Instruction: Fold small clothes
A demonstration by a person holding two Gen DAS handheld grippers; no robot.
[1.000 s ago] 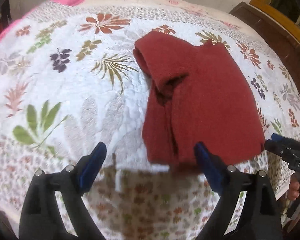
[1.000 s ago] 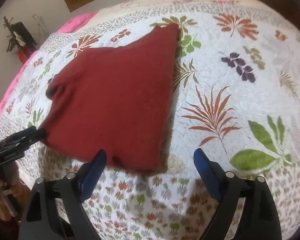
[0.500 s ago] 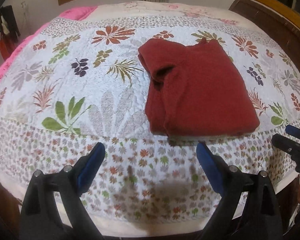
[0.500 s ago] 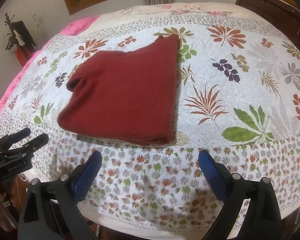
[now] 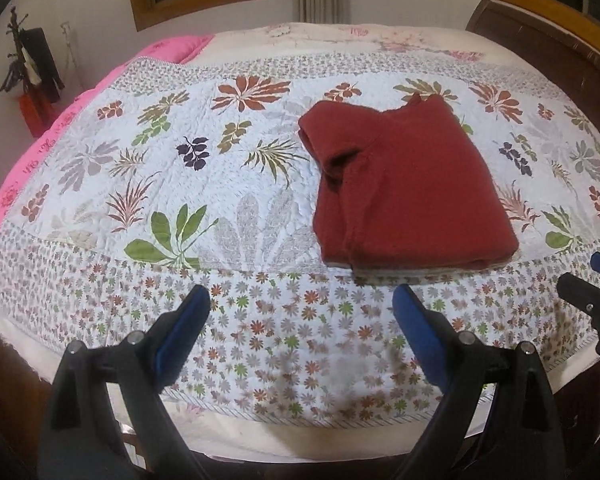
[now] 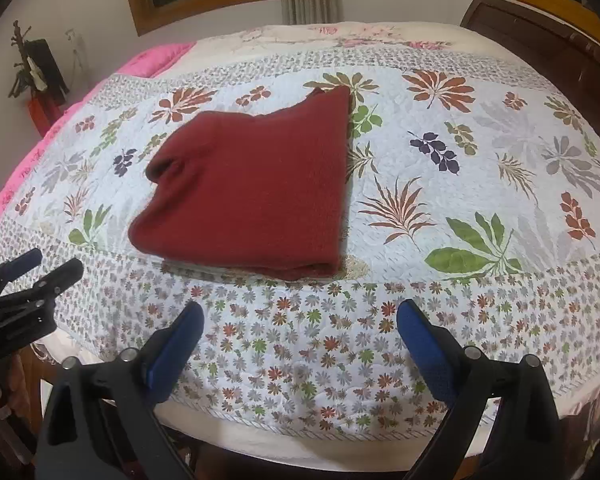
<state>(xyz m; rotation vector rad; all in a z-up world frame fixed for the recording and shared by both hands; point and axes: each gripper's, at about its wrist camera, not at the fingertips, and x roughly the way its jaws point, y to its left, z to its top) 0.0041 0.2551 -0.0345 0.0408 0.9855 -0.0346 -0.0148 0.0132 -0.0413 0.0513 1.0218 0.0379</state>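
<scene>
**Folded red garment on the bed, both claws spread and empty**

A dark red garment [image 5: 408, 192] lies folded into a rough rectangle on a floral quilt [image 5: 172, 184] that covers the bed [image 5: 260, 436]. In the left wrist view it sits right of centre, its near edge just at the border where the large leaf print gives way to the band of small flowers; a sleeve opening shows at its far left corner. In the right wrist view the same garment [image 6: 256, 196] lies left of centre.

The left claw [image 5: 302, 300] hangs over the near edge of the bed, its blue-padded fingers wide apart and gripping nothing. The right claw [image 6: 300, 314] hangs likewise, fingers spread, clear of the cloth. Each claw appears at the edge of the other's view.

A pink blanket [image 5: 100, 84] shows at the far left, and a dark wooden headboard [image 5: 548, 44] at the far right.
</scene>
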